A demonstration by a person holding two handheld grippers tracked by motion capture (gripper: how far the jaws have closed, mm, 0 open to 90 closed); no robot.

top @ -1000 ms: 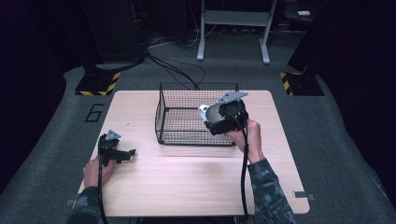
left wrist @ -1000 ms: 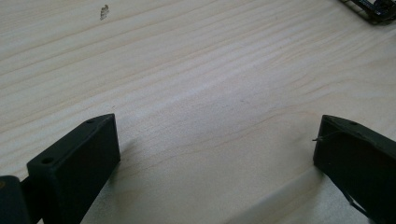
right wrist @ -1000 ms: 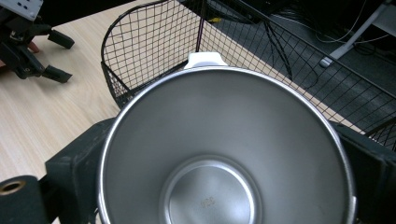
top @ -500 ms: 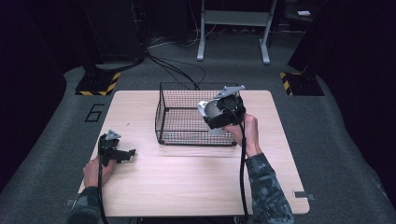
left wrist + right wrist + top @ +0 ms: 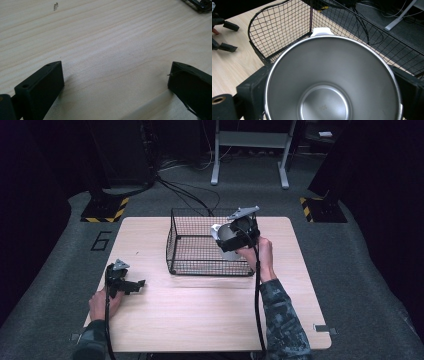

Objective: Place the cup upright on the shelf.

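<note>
My right gripper [image 5: 231, 236] is clamped on one steel cup [image 5: 332, 82], a jaw on either side, held above the near right part of the one wire basket [image 5: 192, 247]. My left gripper [image 5: 131, 285], jaws wide apart, rests low on the table [image 5: 200, 320], well left of the basket.
</note>
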